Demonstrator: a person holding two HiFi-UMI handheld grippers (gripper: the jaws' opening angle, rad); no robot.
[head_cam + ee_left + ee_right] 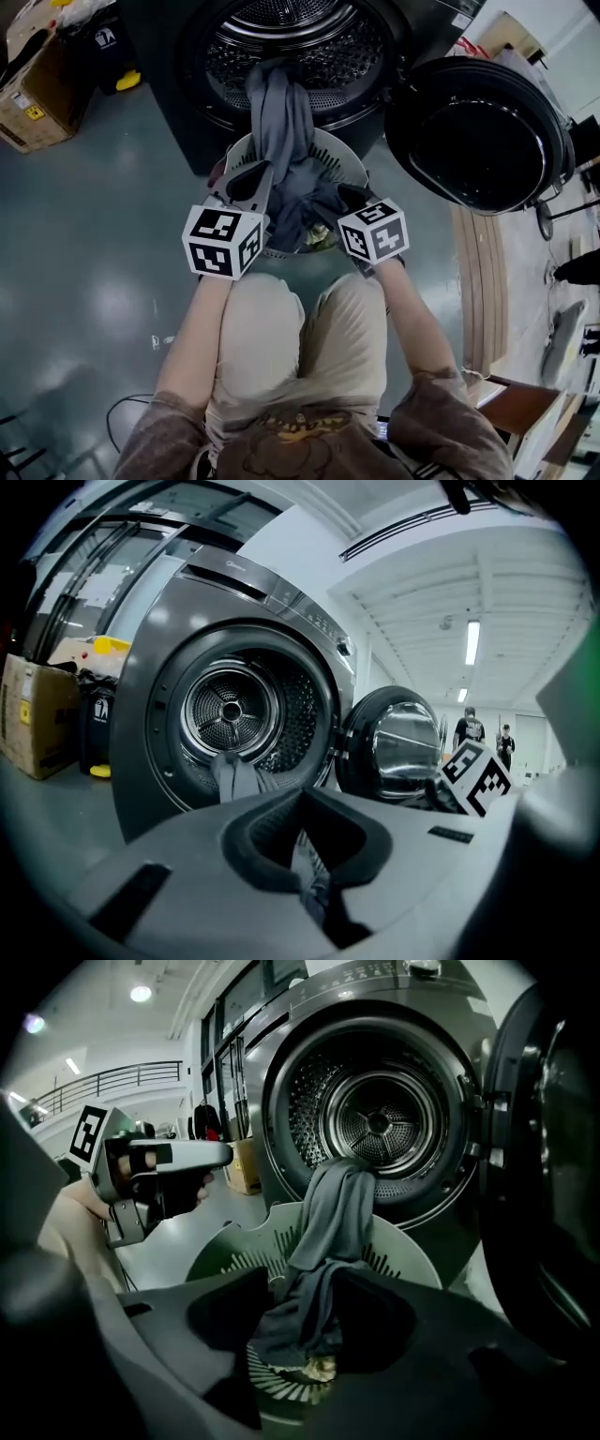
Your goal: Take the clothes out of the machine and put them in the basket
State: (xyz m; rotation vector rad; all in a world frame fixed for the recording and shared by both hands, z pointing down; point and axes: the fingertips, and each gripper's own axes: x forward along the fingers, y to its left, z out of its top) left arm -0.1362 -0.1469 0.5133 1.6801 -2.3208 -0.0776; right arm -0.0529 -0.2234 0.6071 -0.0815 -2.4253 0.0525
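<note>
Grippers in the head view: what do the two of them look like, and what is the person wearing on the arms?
The left gripper has a pale grey plastic body with black-padded jaws. The right gripper is the same shape but looks darker in shade. Each carries a white cube printed with black square markers. No cables show. The person wears short brown sleeves.

Soft matt cloth (328, 1222) at your right claw (298, 1330), matt plastic basket (412, 1251) below it, shiny perforated metal drum (380, 1119) ahead, glossy door (478, 131) to its right.
</note>
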